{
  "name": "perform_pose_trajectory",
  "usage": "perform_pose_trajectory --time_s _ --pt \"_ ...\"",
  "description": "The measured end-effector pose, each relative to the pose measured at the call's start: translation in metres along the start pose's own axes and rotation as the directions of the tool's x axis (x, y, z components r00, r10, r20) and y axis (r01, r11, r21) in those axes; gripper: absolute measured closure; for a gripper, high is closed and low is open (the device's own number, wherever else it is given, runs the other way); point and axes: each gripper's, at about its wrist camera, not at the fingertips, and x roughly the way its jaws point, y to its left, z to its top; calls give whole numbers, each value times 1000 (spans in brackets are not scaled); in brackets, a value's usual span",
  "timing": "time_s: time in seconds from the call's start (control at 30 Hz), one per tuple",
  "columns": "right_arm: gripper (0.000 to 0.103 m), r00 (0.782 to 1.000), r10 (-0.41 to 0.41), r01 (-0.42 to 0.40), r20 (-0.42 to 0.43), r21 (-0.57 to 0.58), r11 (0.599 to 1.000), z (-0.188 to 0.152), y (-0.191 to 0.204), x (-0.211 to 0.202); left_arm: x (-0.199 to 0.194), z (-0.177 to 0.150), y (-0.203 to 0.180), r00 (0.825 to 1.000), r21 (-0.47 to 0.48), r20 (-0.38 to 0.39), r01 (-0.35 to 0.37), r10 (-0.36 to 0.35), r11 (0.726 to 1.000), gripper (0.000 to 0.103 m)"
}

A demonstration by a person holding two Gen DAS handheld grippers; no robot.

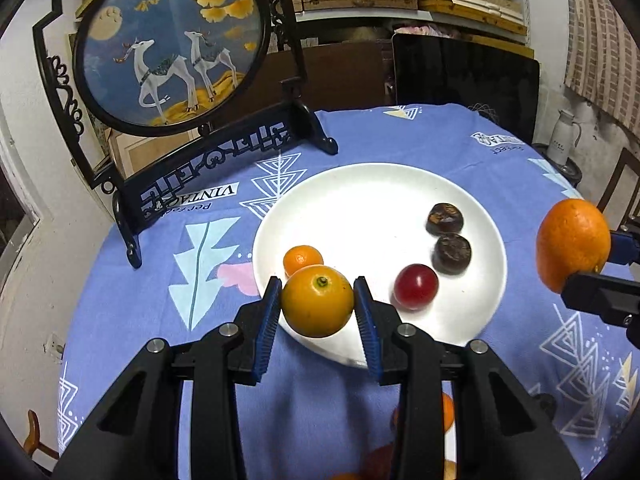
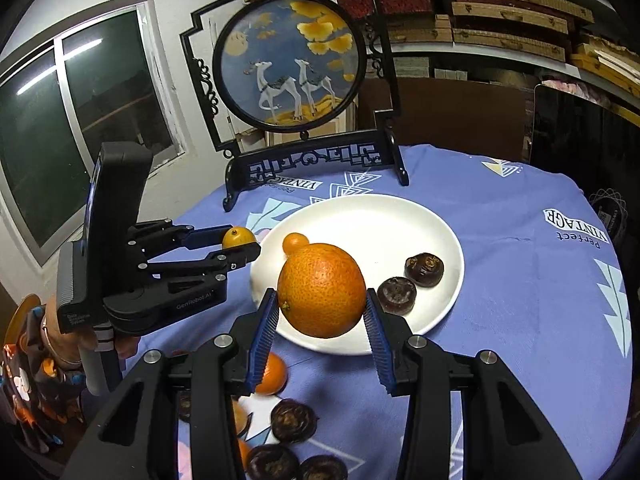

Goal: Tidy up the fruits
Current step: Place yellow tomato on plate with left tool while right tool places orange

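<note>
- At far left on the table stands a black carved frame (image 1: 224, 156) holding a round embroidered deer screen (image 1: 168, 40); its foot rests on the blue patterned tablecloth (image 1: 132, 300).
- The left gripper (image 1: 317, 308) is clamped on a small yellow-orange citrus (image 1: 317, 301), stem end up, both blue pads (image 1: 269, 316) pressed to its sides. It is held over the near-left rim of the white plate (image 1: 360, 200); whether it touches the plate cannot be told.
- In the right wrist view the same gripper (image 2: 240, 246) shows at left with the citrus (image 2: 239, 237) between its tips, just beside the plate's (image 2: 380, 216) left edge.
- Behind that fruit, a smaller kumquat (image 1: 303, 259) lies on the plate near its left rim.
- Toward the plate's middle lies a red grape (image 1: 415, 286).
- Right of it, two dark brown water chestnuts (image 1: 447, 218) (image 1: 452, 252) lie on the plate, just beside each other.
- The right gripper (image 2: 322, 312) grips a large orange (image 2: 322, 290), raised above the plate's near part; from the left wrist view the orange (image 1: 574, 244) hangs past the plate's right edge.
- On the cloth nearest the right wrist camera lie a tangerine (image 2: 272, 374) and more water chestnuts (image 2: 294, 420), partly hidden by the fingers.
</note>
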Motion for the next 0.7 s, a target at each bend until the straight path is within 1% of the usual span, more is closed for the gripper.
perform_pose_trajectory --time_s 0.4,0.6,0.7 --pt "59 1000 -14 14 -22 2 1000 12 -13 27 26 5 -3 1000 21 -26 -10 11 1000 67" --pt "59 999 -25 25 -35 17 1000 25 -20 48 40 14 5 999 -14 -48 -5 4 1000 67" --pt "59 999 -26 28 -42 37 999 29 -25 60 48 16 4 998 -8 -62 -12 11 1000 67"
